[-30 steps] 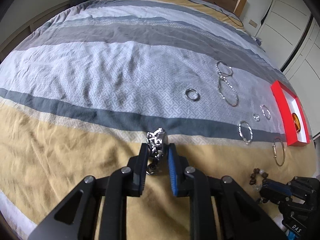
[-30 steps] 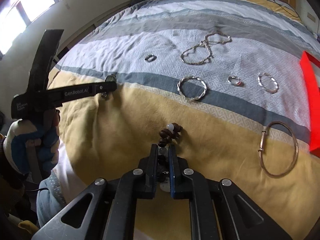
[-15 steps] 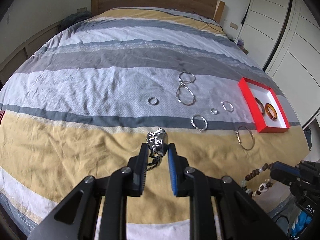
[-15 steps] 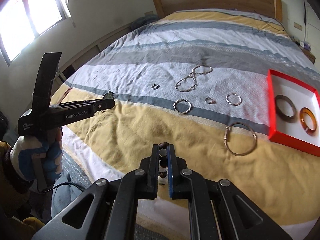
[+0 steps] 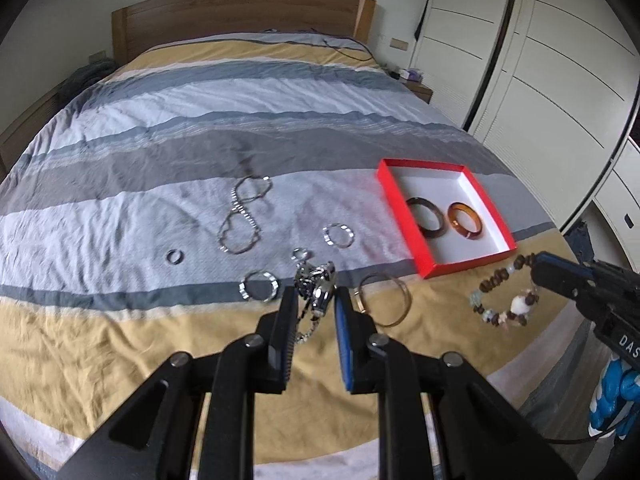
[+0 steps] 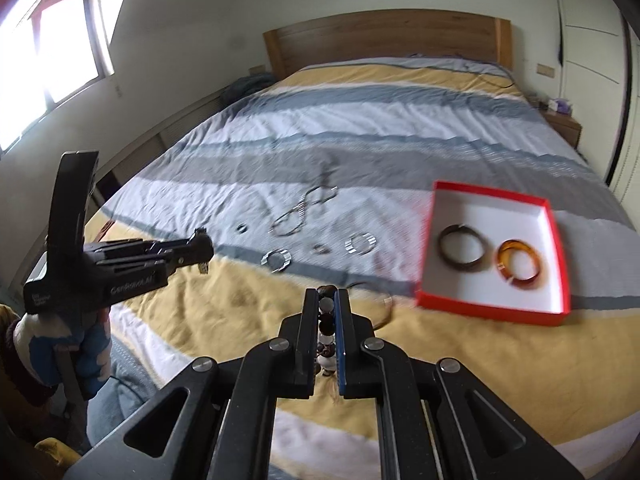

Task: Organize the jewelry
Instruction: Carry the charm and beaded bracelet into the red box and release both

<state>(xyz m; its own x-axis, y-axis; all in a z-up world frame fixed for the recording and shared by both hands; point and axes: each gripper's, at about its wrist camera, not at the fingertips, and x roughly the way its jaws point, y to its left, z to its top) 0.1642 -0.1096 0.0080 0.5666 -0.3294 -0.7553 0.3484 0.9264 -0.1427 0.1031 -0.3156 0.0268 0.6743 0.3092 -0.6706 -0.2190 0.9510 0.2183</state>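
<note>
Between your left gripper's (image 5: pixel 314 300) fingers you pinch one silver watch (image 5: pixel 318 286); your right gripper (image 6: pixel 328 304) clamps one beaded bracelet (image 5: pixel 504 298); beyond them, two bangles (image 6: pixel 462 254) lie in one red box (image 6: pixel 492 311).

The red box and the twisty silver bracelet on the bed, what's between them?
In the left wrist view, a thin gold bangle lies between the red box and twisted silver bracelet.

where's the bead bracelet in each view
Left wrist: right of centre, the bead bracelet hangs from the right gripper, just below the red box.
Right wrist: bottom centre, the bracelet is clamped between the right gripper's fingers, mostly hidden.
Shared landmark: the red box holding two bangles.
</note>
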